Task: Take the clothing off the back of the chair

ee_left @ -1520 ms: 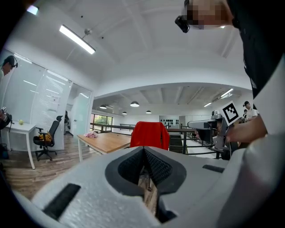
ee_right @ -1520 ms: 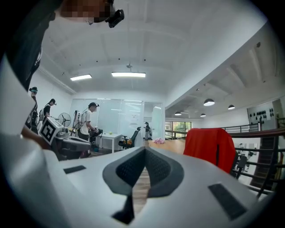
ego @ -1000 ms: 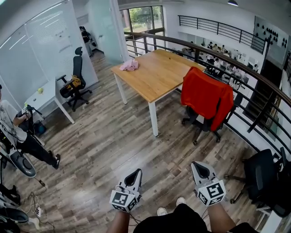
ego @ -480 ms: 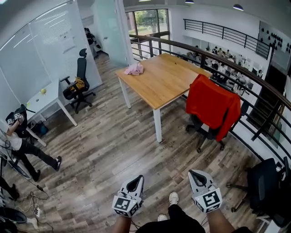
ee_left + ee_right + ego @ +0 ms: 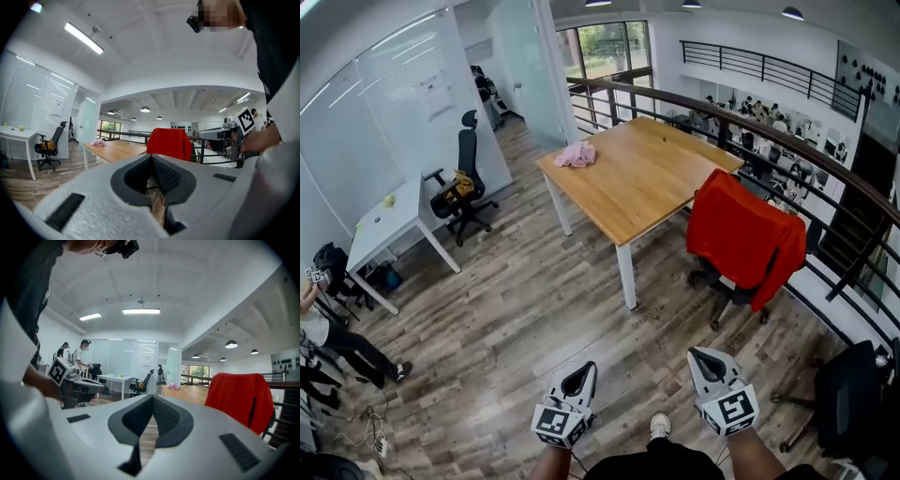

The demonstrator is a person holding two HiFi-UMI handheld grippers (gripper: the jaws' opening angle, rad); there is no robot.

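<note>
Left gripper (image 5: 578,377) and right gripper (image 5: 706,362) are pressed together, empty; the red clothing (image 5: 739,232) at one o'clock (draped over the chair (image 5: 729,289)) may snag when pulled, rolling the chair.

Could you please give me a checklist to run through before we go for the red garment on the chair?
1. Red garment draped over the chair back: ok.
2. Left gripper empty: ok.
3. Right gripper empty: ok.
4. Jaws open for grasping: not ok, both shut.
5. Garment within reach: not ok, floor lies between.
6. Garment free of snags: cannot tell.
</note>
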